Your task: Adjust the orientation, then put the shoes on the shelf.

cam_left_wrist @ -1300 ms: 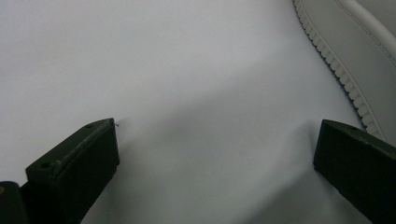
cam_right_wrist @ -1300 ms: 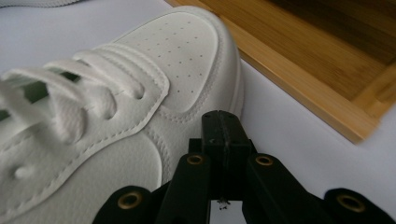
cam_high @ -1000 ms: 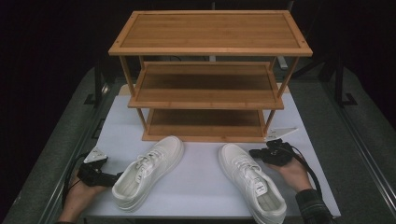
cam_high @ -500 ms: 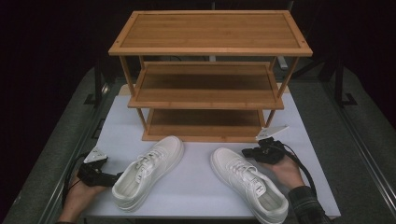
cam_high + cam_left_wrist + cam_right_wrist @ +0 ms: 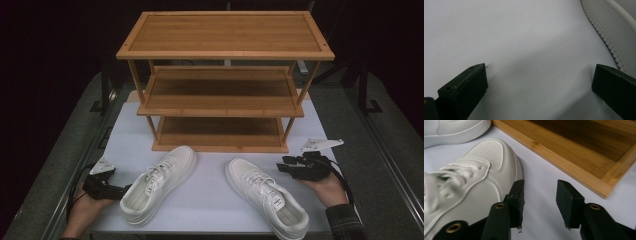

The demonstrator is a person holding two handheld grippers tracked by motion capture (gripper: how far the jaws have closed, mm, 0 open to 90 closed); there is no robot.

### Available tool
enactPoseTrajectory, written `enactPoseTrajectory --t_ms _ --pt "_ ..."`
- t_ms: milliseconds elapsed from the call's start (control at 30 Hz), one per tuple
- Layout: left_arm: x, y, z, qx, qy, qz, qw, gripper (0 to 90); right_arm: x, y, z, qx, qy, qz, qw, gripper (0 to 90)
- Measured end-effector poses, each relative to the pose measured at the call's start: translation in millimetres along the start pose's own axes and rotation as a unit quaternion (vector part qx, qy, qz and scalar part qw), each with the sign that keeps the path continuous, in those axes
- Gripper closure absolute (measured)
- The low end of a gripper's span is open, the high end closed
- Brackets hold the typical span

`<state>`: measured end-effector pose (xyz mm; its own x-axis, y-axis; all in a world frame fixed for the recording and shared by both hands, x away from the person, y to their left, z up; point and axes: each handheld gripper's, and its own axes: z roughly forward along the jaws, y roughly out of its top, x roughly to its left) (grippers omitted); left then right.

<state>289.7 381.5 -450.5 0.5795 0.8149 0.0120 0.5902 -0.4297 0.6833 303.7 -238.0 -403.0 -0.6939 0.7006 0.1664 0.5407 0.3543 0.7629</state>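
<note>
Right claw [image 5: 286, 168] has just been opening, jaws partly apart, nothing between them, just beside the right shoe [image 5: 267, 196], which sits before the rack [image 5: 220, 107]. Left claw [image 5: 121, 189] gapes empty beside the left shoe [image 5: 159, 181]. We risk nudging the right shoe askew on regrasp.

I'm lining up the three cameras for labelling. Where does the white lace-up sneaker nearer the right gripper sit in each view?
High view: the white lace-up sneaker lies lower right of centre, toe toward the bamboo three-tier shoe rack.
Right gripper view: its toe is at left, beside the jaws.
Left gripper view: the sole at upper right belongs to the other white sneaker.
Shared landmark: the white tabletop.
</note>
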Motion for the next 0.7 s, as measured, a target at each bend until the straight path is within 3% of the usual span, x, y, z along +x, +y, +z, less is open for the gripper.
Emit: enactPoseTrajectory --t_ms 333,400,600,700 --pt "-0.7 -0.2 -0.9 -0.003 0.000 0.000 1.0000 0.0 8.7 -19.0 -29.5 -0.017 -0.007 0.012 0.9997 49.0" --pt "-1.0 1.5 -6.6 -0.016 -0.023 -0.018 0.9994 0.0 11.4 -21.8 -36.7 -0.028 -0.009 0.014 0.9995 47.3" --pt "-7.5 14.8 -30.0 -0.037 -0.030 0.006 0.9989 0.0 17.1 -20.2 -45.2 -0.044 -0.001 0.014 0.9990 41.3" --pt "-8.2 23.1 -42.5 -0.054 -0.041 0.007 0.9977 0.0 19.9 -18.3 -47.8 -0.049 -0.001 0.012 0.9987 40.2"
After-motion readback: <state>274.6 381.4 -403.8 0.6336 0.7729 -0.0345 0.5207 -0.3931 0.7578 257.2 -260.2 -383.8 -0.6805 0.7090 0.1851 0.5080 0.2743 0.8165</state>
